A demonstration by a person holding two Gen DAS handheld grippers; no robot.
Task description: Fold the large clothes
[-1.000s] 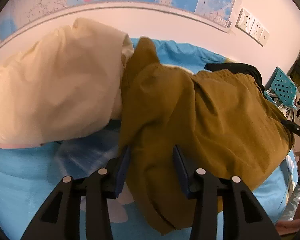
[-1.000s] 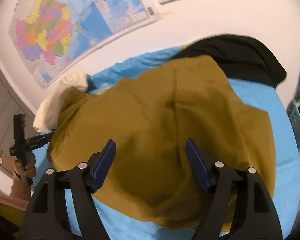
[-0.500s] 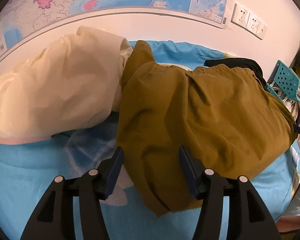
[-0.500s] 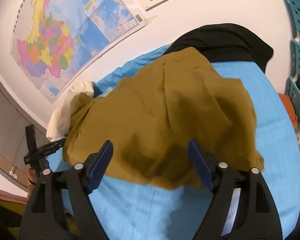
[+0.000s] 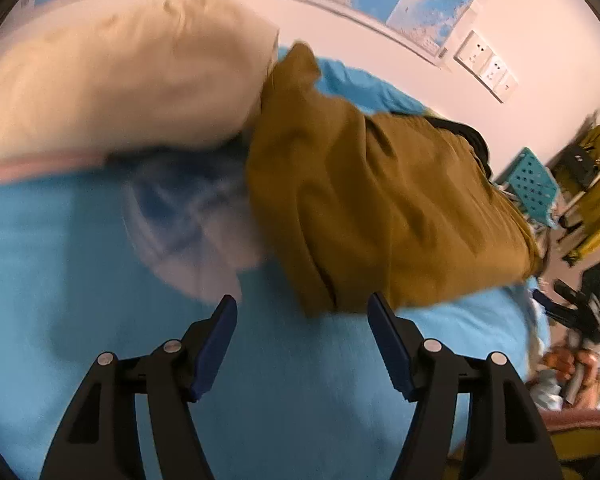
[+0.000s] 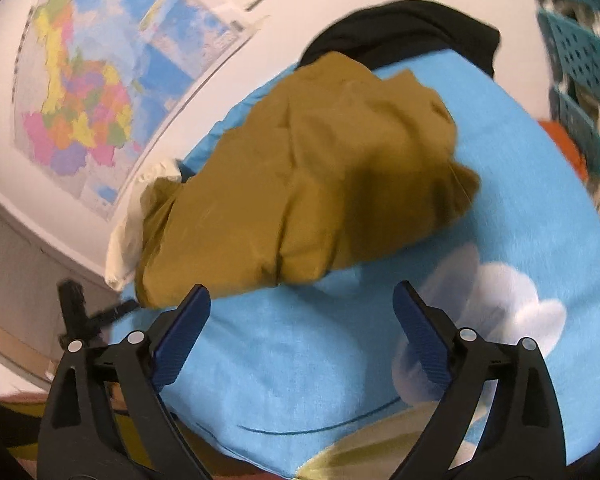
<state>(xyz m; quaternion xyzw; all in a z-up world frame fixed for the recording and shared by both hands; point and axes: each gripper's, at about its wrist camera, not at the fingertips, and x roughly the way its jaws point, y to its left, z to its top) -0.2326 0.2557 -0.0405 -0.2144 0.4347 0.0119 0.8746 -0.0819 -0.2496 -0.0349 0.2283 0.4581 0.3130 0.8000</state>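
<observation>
Left gripper (image 5: pixel 302 322): jaws are opening, nothing is held between them. The ochre garment (image 5: pixel 384 208) is seen bunched on the blue sheet (image 5: pixel 80 280), butted against a cream bundle (image 5: pixel 116 88). Folding is judged partly done; neat edges are not yet seen. Right gripper (image 6: pixel 302 312): jaws are opening wide, nothing held. Bare sheet is left open along the garment's near edge.
</observation>
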